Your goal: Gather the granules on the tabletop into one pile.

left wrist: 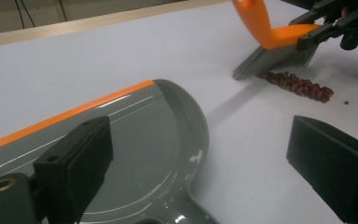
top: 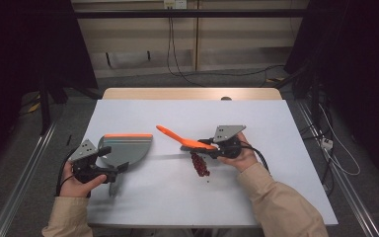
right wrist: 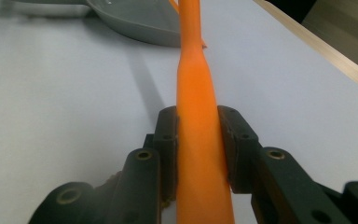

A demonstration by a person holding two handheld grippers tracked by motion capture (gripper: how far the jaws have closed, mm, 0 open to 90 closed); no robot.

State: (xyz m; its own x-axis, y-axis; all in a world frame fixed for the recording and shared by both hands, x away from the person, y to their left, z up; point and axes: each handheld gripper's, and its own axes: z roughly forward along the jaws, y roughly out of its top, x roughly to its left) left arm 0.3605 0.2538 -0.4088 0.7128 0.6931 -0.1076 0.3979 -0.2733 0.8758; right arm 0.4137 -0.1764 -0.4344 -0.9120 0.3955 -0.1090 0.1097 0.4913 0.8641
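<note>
— Where's the brush?

— The orange brush [top: 185, 139] sits just past table centre, its handle running up toward ten o'clock and its grey bristles down on the white table [top: 276, 128]. The right gripper [top: 210, 148] has it clamped: in the right gripper view both black jaws press flat against the sides of the orange handle [right wrist: 198, 140].

— And the mess it's working on?

— A short line of dark red bits [top: 200, 164], beans or dried berries perhaps, too small to name for sure. It lies at about six o'clock from the bristles, touching or just beside them. In the left gripper view the same red line [left wrist: 298, 86] runs along under the bristle tips.

— The dustpan?

— The grey dustpan [top: 126, 148], with its orange lip at twelve o'clock, lies flat at nine o'clock from the red pile, well apart from it. Its handle points down toward six o'clock.

— The left gripper?

— The left gripper [top: 114, 163] hangs over the dustpan's lower edge and handle with its jaws spread wide, nothing between them. Pan and bare table show through the gap.
</note>
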